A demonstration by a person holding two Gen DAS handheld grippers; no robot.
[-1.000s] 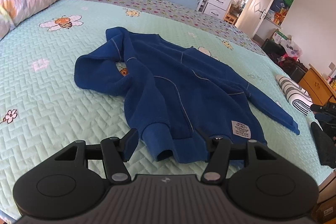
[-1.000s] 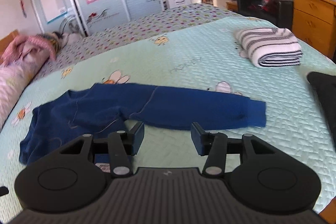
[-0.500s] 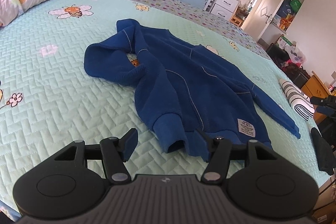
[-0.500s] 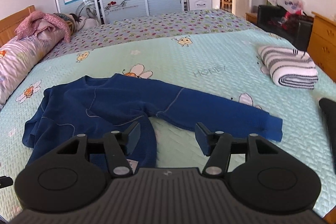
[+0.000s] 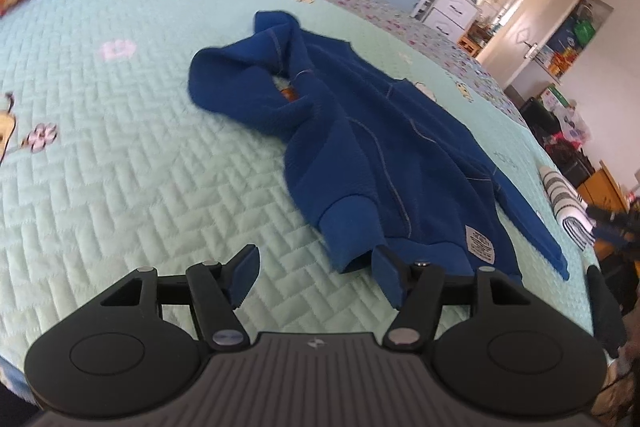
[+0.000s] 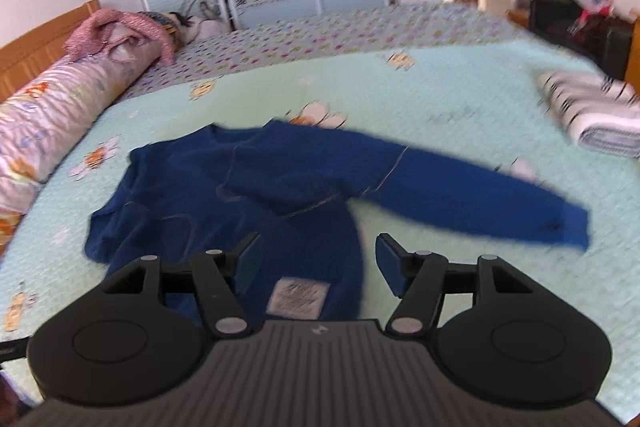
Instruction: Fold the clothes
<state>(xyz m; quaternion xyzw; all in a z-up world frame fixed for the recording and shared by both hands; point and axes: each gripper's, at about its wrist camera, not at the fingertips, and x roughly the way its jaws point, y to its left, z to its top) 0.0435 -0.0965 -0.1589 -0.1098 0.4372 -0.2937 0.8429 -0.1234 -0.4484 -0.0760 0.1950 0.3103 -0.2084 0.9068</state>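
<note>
here a dark blue fleece sweatshirt [image 5: 384,155] lies spread on a bed covered by a pale mint quilted bedspread [image 5: 132,187] printed with bees and flowers. seen from the left wrist, its hem with a small grey sewn patch [image 5: 480,245] sits close to the near edge of the bed, one sleeve is folded across the body with its ribbed cuff [image 5: 352,239] pointing toward the camera, and the other sleeve trails off to the right. wide bare bedspread lies open to the left of the garment. a folded black-and-white striped cloth [image 6: 592,115] rests well apart near the right edge, and a long pink floral bolster pillow [image 6: 52,107] runs along the left side by the wooden headboard. the left claw [image 5: 316,277] hovers over the near edge just before the cuff, its jaws apart and opening, with bare bedspread and the cuff's tip between them and nothing gripped. the right claw [image 6: 314,263] hangs above the hem, jaws likewise opening wide, the blue fabric showing between them, though no pad presses on it.
</note>
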